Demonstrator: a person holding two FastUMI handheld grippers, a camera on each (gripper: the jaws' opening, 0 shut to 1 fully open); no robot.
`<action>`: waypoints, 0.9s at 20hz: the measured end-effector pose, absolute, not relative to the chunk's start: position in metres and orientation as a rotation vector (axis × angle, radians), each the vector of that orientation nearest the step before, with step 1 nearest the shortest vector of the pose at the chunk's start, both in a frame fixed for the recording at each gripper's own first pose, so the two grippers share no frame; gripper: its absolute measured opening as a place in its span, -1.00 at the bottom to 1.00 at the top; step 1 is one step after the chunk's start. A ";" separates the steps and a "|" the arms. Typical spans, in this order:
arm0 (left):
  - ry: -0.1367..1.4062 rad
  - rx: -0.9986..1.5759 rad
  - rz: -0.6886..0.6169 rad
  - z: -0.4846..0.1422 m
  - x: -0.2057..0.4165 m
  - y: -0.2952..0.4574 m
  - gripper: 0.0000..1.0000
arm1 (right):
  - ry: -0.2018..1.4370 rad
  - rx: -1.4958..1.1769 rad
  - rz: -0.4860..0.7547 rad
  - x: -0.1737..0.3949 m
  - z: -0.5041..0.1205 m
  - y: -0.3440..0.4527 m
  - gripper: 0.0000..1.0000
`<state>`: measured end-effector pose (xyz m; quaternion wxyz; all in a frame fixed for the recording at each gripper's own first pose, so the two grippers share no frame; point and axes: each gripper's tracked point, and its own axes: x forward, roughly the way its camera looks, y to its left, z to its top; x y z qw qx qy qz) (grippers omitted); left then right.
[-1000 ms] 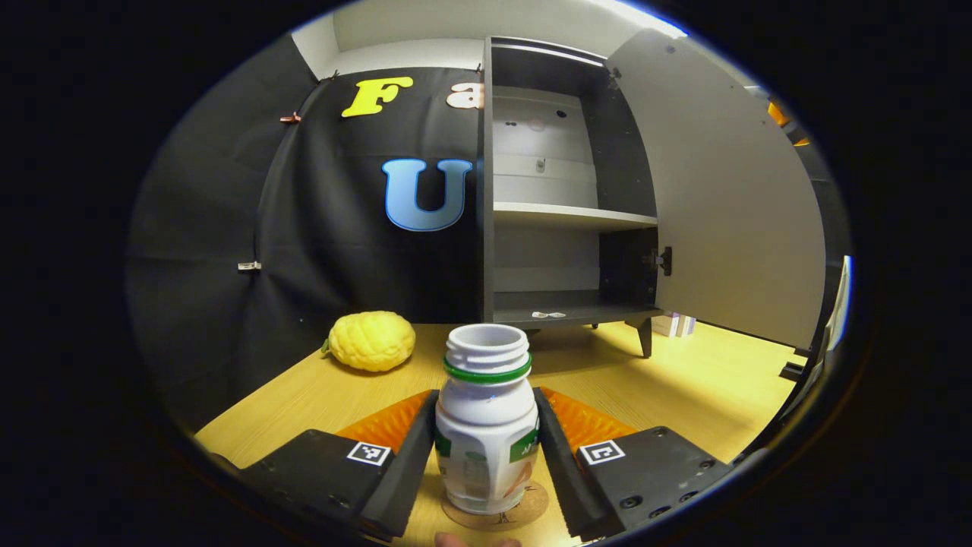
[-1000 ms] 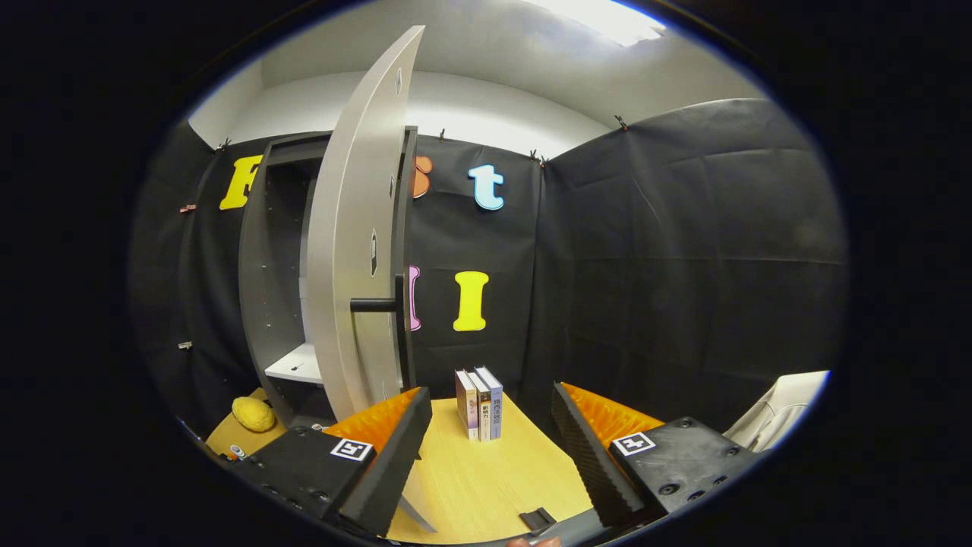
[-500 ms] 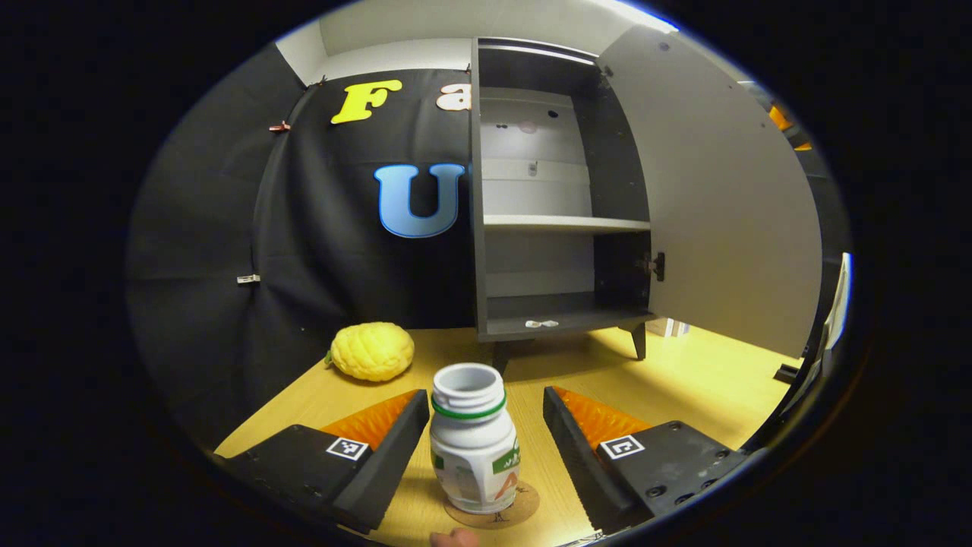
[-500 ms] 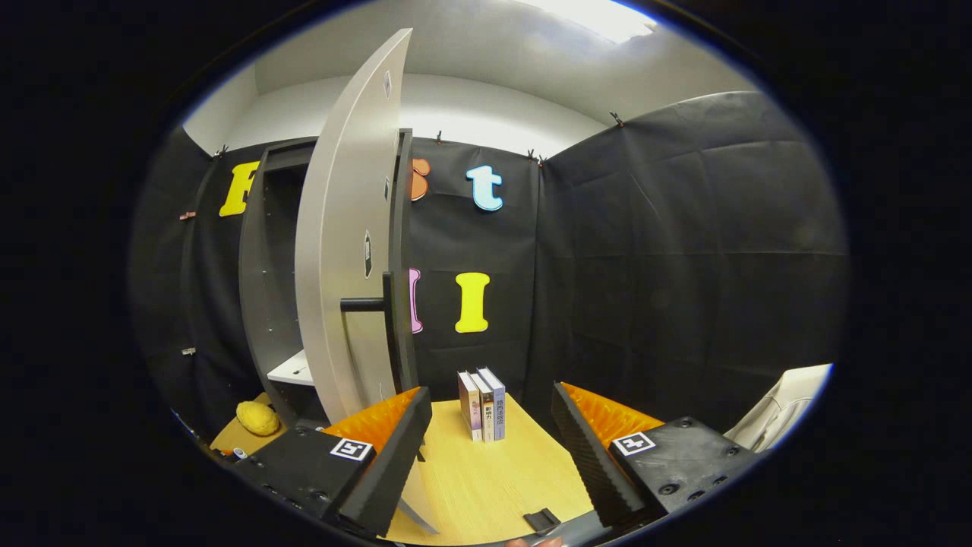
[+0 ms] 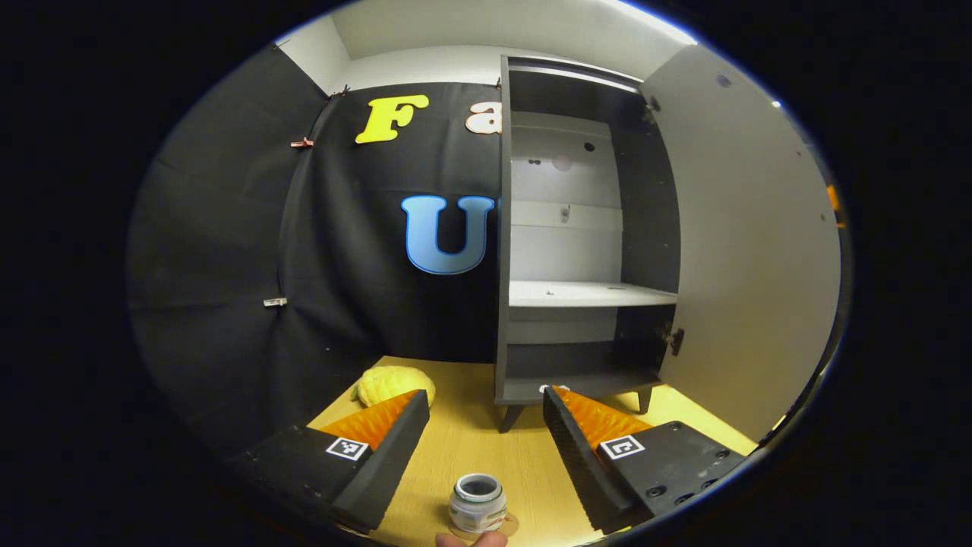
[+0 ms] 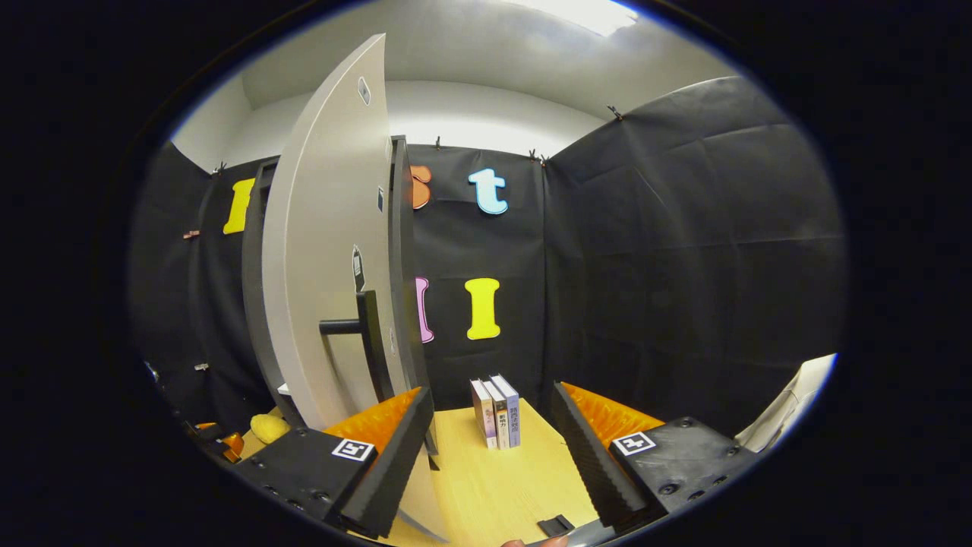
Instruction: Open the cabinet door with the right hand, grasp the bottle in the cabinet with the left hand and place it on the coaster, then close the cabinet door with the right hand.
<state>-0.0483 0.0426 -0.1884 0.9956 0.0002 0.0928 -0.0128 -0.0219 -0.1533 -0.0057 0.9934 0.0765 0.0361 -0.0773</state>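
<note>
On the coaster [image 5: 486,526] at the near tabletop [image 5: 471,448] edge stands the bottle [image 5: 477,502], released, my left gripper [image 5: 486,441] spread wide above it. My right gripper [image 6: 492,448] (jaws parted, grasping nothing) faces the cabinet door [image 6: 319,273]; I'd press flat beside the handle [image 6: 357,328] and swing it gently to the cabinet [image 5: 577,251] without slamming.

I see both views sharp, no motion blur. Light comes from a bright white ceiling panel [image 6: 585,14] overhead, blown out w/ glare. The tall pale grey cabinet door [image 6: 326,251] bows hard from fisheye distortion. Soft shadow under the dark grey cabinet [image 5: 577,228] on the light wood tabletop [image 5: 463,433]. Black cloth walls stay dim.
</note>
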 end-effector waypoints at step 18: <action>0.123 0.051 -0.001 -0.080 -0.054 0.067 0.86 | 0.123 0.256 -0.071 -0.029 -0.009 -0.063 0.92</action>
